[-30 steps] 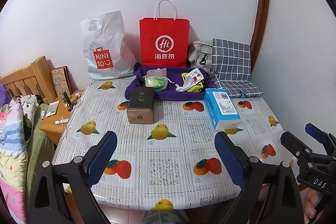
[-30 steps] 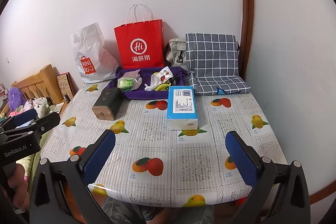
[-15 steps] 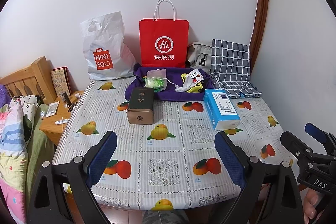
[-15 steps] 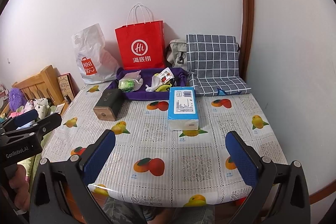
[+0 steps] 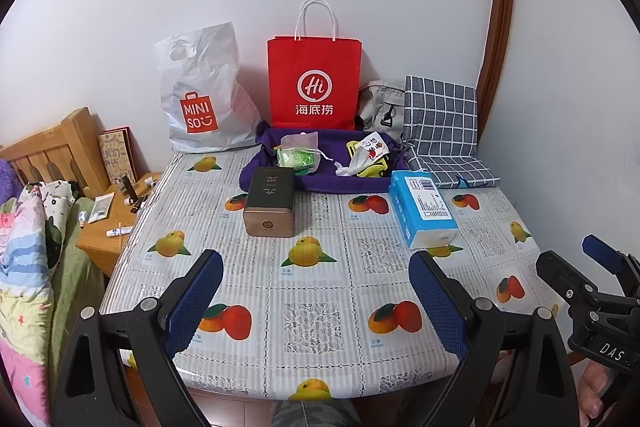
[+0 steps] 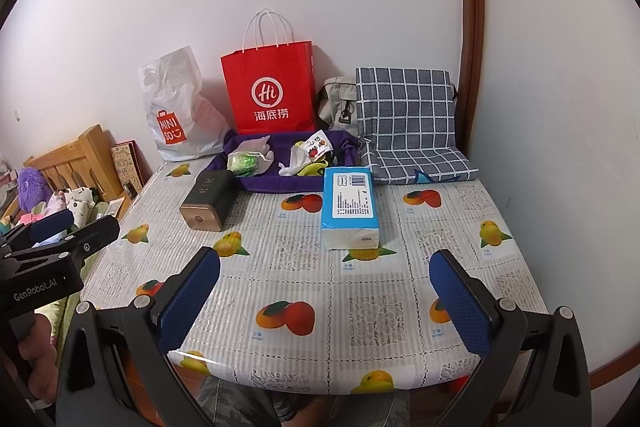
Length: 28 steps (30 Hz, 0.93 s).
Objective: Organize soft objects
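Note:
A purple fabric tray (image 5: 320, 183) (image 6: 280, 183) sits at the back of the table, holding a green mesh pouch (image 5: 296, 157) (image 6: 244, 161) and a white and yellow packet bundle (image 5: 366, 157) (image 6: 308, 155). A blue tissue pack (image 5: 422, 207) (image 6: 350, 207) lies in front of it to the right. A folded grey checked cloth (image 5: 440, 131) (image 6: 408, 123) leans at the back right. My left gripper (image 5: 316, 303) and right gripper (image 6: 324, 303) are both open and empty above the table's near edge.
A dark tin box (image 5: 270, 203) (image 6: 206, 201) lies left of centre. A red paper bag (image 5: 314, 83), a white Miniso bag (image 5: 200, 95) and a beige bag (image 5: 380, 103) stand against the wall. A bedside table (image 5: 112, 215) and bedding (image 5: 28, 267) are to the left.
The right wrist view has shifted slightly; nothing on the table moved and both grippers stay open.

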Tool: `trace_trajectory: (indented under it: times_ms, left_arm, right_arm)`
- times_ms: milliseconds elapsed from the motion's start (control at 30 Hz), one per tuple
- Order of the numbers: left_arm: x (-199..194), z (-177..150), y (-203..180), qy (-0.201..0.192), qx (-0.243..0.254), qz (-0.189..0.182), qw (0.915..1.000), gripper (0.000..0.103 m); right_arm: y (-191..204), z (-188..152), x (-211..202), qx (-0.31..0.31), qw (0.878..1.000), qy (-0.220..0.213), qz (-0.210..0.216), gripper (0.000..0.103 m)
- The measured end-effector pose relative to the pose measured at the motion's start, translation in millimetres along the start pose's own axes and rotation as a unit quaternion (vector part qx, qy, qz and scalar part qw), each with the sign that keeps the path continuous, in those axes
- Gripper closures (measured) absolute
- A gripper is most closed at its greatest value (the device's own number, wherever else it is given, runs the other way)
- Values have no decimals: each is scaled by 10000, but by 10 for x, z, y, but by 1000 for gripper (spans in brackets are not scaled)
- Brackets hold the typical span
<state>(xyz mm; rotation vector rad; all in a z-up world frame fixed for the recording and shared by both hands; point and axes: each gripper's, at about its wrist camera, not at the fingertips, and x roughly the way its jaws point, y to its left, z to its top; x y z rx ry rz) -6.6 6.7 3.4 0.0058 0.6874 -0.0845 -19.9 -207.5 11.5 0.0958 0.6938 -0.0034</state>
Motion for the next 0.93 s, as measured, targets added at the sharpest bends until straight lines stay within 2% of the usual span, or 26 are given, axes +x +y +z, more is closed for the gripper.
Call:
trace_trajectory:
  times_ms: [700,933]
  left_arm:
    - [-13,-3,-2,-19,0,37,10000,9]
    - [-13,105,50,-36,-21,90,10000,9]
  right_arm:
    - [35,18,-24,-33,10000,-12,25,0]
    - [29,16,-22,-39,10000,-15,43,0]
